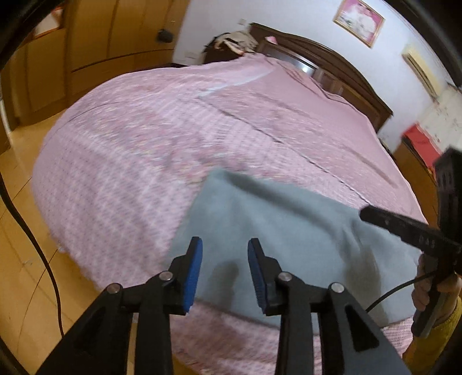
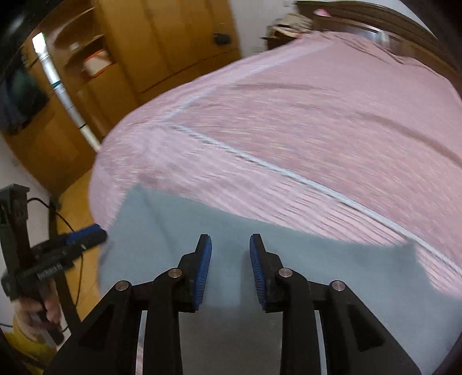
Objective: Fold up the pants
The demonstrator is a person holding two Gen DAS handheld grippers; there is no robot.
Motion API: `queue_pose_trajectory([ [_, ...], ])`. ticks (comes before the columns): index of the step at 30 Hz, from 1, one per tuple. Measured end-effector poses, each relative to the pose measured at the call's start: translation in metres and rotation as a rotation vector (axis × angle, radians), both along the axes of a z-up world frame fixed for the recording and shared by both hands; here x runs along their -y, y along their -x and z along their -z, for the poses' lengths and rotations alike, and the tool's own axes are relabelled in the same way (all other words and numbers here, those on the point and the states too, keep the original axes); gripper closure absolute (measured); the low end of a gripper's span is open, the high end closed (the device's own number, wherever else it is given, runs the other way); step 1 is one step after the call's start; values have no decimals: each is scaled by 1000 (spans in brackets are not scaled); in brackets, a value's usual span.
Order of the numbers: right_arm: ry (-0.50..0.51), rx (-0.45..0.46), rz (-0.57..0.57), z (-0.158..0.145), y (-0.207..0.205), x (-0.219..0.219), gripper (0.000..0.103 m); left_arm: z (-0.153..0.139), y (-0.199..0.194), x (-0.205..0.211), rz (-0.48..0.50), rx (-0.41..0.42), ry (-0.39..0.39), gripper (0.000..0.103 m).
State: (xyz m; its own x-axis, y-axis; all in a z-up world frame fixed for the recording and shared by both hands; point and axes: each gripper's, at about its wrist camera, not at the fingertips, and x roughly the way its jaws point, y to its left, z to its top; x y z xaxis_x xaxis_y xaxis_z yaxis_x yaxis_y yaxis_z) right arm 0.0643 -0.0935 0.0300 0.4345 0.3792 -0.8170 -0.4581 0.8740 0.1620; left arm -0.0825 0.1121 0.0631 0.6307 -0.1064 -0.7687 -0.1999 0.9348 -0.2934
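Very little can be read here. On the black plastic finger of the right gripper, seen from the left wrist view, pale raised characters stand near its base; they look like "DAS" or similar, but blur makes the reading uncertain. On the black body of the left gripper, seen from the right wrist view, a small white printed strip shows, too smeared to read. The gold-framed pink picture on the white wall shows no legible writing.
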Motion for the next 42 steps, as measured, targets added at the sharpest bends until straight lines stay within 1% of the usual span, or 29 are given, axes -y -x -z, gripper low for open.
queue_pose_trajectory([
  [6,23,36,162,-8,-6,84,74,-2,-27,29,61,-6,36,68],
  [8,19,42,184,-11,-12,101,67,-4,-33,38,77,-4,35,68],
  [10,3,27,195,-10,-22,117,66,-6,-41,47,87,-1,22,68],
  [13,-8,8,197,-5,-36,131,66,-7,-50,57,99,-1,3,68],
  [15,-6,-3,179,0,-44,134,66,-8,-56,63,102,7,-14,68],
  [19,32,-60,94,17,-57,130,66,-6,-64,72,120,22,-68,68],
  [20,39,-70,73,22,-58,129,68,-3,-66,74,123,14,-80,68],
  [21,51,-53,64,25,-57,126,75,0,-68,74,125,0,-90,68],
  [22,64,-14,66,25,-54,124,96,4,-68,74,124,-12,-97,68],
  [24,102,63,83,22,-46,118,96,11,-68,74,112,-35,-118,68],
  [25,116,83,96,23,-45,116,96,15,-67,73,103,-40,-138,67],
  [26,125,81,109,26,-47,118,96,18,-66,72,94,-40,-155,61],
  [27,125,62,117,31,-51,118,96,23,-64,69,81,-39,-176,59],
  [29,101,30,139,43,-59,124,95,29,-63,64,75,-40,-192,54],
  [33,34,32,171,45,-62,135,94,35,-62,59,71,-33,-202,49],
  [36,-30,10,214,38,-55,147,90,34,-61,62,70,-29,-233,47],
  [38,-70,5,263,28,-45,157,83,29,-60,64,67,-34,-239,48],
  [40,-97,33,299,16,-29,168,82,22,-59,66,69,-36,-231,48],
  [42,-119,58,329,7,-15,180,82,13,-58,71,91,-22,-207,48],
])
